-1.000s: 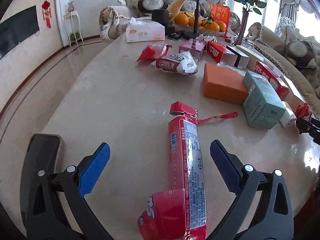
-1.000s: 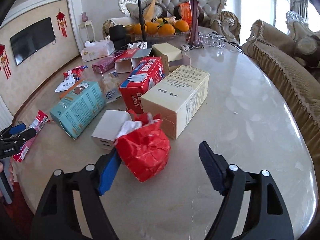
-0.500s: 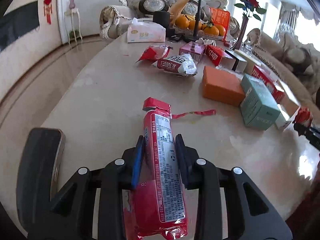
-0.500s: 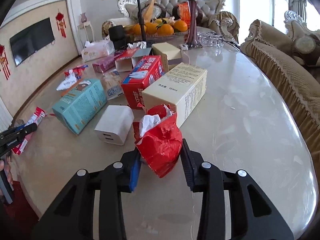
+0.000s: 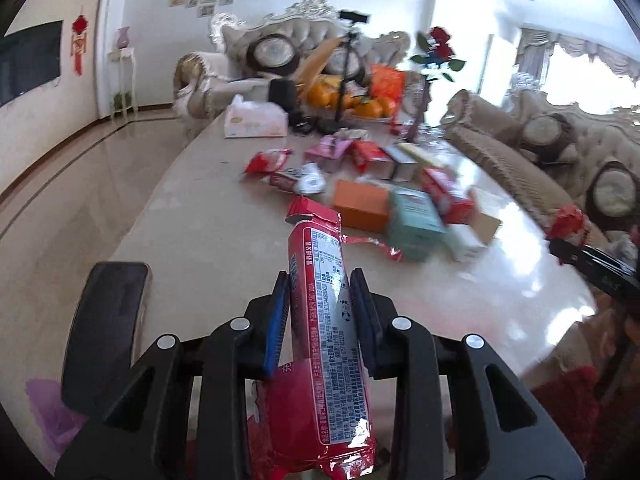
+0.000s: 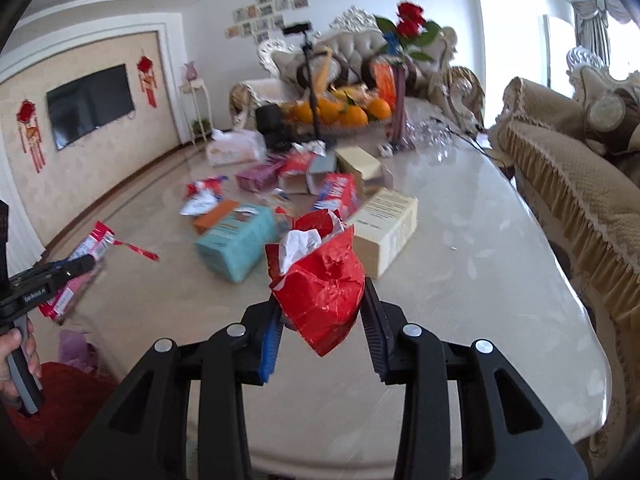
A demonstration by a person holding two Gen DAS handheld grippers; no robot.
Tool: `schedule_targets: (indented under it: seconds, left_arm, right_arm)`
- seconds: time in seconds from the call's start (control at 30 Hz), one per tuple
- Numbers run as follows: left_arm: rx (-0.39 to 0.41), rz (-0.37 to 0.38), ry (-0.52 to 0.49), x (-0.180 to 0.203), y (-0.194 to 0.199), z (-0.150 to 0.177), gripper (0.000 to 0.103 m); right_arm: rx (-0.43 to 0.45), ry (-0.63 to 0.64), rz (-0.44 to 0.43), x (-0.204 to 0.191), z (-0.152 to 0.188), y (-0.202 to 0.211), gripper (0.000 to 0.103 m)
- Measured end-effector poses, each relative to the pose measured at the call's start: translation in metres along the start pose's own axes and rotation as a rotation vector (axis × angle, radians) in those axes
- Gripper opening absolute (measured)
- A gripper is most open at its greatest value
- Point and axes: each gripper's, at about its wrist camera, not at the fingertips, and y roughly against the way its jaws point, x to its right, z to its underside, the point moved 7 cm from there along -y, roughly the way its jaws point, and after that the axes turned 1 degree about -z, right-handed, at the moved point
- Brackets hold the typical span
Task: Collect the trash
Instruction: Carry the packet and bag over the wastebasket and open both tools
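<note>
Left gripper [image 5: 322,316]: jaws closed on a long red foil snack wrapper [image 5: 324,320], gripped at mid-length between the blue pads [image 5: 276,324]. The wrapper's torn top end points away from the camera, above the table; a thin red tear strip [image 5: 372,245] trails from it to the right. The wrapper appears clear of the table surface.

Right gripper [image 6: 322,320]: jaws closed on a crumpled red plastic bag [image 6: 324,292] with white tissue [image 6: 298,246] protruding from its open top. The bag is held above the table.

The glossy cream marble table [image 6: 480,280] carries a cluster of packaging beyond both grippers: a teal cardboard box [image 6: 236,242], an orange flat box [image 5: 360,204], a cream rectangular carton [image 6: 386,232] and a red-and-blue carton [image 6: 336,192], set close together. A dark smartphone [image 5: 106,320] lies at the table's near left edge, beside the left gripper.
</note>
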Motion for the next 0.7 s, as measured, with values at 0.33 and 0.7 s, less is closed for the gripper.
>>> schedule_targets:
  seconds: [0.33,0.7]
  left_arm:
    - [-0.107,0.183,-0.126,0.063,0.076,0.095,0.031]
    - [-0.528,0.251,-0.138,0.078,-0.007,0.223,0.031]
  right_arm:
    - [-0.137,0.096,-0.169,-0.076,0.087,0.060,0.035]
    - [-0.563,0.027,-0.200,-0.079,0.219,-0.008,0.035]
